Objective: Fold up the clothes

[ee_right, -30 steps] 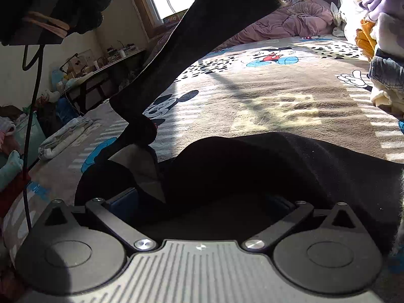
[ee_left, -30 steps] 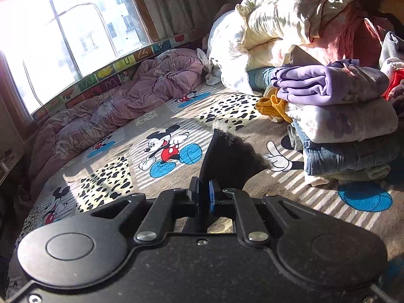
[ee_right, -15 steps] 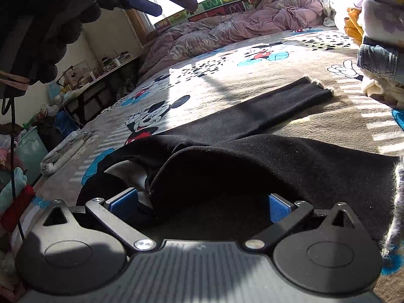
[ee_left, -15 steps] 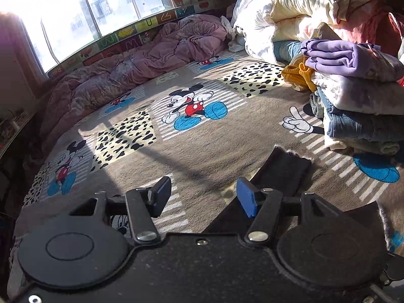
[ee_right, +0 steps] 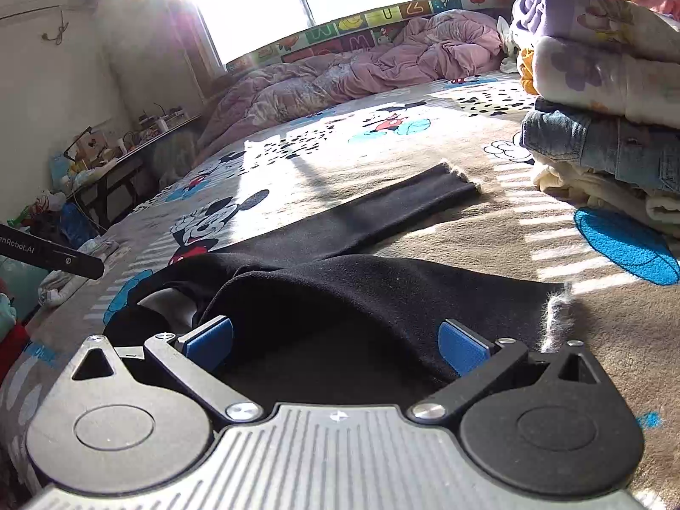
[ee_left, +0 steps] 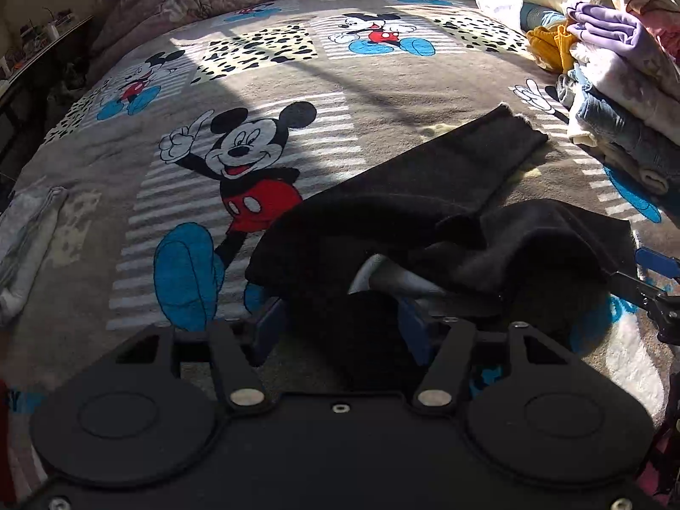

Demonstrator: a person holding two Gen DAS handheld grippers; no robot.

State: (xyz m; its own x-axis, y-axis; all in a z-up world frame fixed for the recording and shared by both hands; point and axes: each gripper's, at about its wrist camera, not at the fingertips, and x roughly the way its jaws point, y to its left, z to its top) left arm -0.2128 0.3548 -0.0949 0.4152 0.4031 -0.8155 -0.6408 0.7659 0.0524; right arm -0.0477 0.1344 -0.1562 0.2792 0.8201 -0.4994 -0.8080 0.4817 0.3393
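Observation:
A black garment (ee_left: 425,195) lies crumpled on the Mickey Mouse blanket (ee_left: 255,97), with one long part (ee_right: 403,204) stretched flat toward the clothes pile. A pale lining (ee_left: 382,276) shows at its opening. My left gripper (ee_left: 340,329) is open and low over the garment's near edge; black cloth lies between its blue pads (ee_left: 267,327), which do not press on it. My right gripper (ee_right: 335,342) is open too, its pads (ee_right: 463,346) standing on either side of a raised fold. Each gripper's tip shows at the edge of the other's view.
A tall stack of folded clothes (ee_right: 603,97) stands at the right, close to the stretched part's end. A pink quilt (ee_right: 361,72) lies bunched under the window. A pale cloth (ee_left: 25,233) lies at the bed's left edge, beside a cluttered side table (ee_right: 127,144).
My left gripper opened and let go of the black end it held up. That part now lies flat on the bed. The left gripper came down to the garment's near edge.

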